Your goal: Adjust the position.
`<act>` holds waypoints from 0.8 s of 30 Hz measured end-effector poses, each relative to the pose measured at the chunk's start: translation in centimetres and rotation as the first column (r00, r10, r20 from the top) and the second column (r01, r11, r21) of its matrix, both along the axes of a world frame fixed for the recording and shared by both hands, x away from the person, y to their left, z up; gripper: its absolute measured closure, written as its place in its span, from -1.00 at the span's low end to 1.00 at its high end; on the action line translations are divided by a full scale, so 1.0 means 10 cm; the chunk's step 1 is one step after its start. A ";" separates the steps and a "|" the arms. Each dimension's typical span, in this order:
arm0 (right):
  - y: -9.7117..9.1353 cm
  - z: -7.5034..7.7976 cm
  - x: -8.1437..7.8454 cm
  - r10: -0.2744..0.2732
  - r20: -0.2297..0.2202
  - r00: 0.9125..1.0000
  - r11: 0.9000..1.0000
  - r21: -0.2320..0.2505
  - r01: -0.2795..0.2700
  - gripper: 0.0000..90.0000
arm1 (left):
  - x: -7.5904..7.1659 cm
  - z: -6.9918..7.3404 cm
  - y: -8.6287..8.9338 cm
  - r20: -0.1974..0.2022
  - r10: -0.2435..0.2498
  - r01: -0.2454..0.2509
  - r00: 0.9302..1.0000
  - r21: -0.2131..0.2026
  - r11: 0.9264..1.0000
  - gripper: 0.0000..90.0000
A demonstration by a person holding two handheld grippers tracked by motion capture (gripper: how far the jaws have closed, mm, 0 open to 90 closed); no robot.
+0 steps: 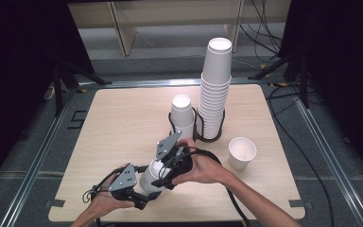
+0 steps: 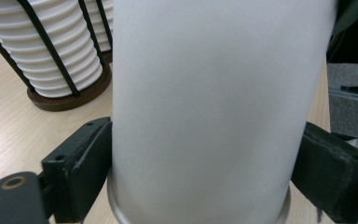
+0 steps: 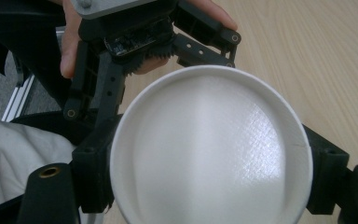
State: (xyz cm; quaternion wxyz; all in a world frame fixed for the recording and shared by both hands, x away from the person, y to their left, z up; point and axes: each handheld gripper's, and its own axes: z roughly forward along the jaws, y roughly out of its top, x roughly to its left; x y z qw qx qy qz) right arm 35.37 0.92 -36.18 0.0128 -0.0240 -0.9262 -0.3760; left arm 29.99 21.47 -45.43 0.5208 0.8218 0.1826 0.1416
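Paper cup (image 1: 147, 180) held off the desk (image 1: 118, 118), lying between the two tools with its mouth toward the right tool (image 1: 162, 178) and its base toward the left tool (image 1: 146, 199). Right tool pinching the cup across the rim, one jaw on each side. Left tool's jaws lying close along both sides of the wall near the base; cannot tell whether pressing or only flanking. Probably a hand-over or a pulling apart of nested cups. To do it well: keep the right pinch light enough not to crease the rim further, pull straight along the cup's axis without twisting, and keep clear of the loose cup (image 1: 242, 152) beyond the right tool.
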 end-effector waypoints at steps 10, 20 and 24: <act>-0.15 0.01 0.04 -0.034 -0.025 0.999 0.995 0.091 0.036 -0.46 | 0.02 0.01 0.05 -0.012 0.008 -0.009 1.000 -0.066 0.998 -0.82; -0.55 0.07 0.15 -0.142 -0.038 0.989 0.962 0.232 0.147 -0.46 | 0.06 0.05 0.14 -0.029 0.048 -0.052 0.998 -0.158 0.986 -0.68; -0.71 0.08 0.21 -0.199 -0.057 0.978 0.923 0.325 0.207 -0.46 | 0.08 0.05 0.15 -0.055 0.063 -0.072 0.997 -0.200 0.977 -0.67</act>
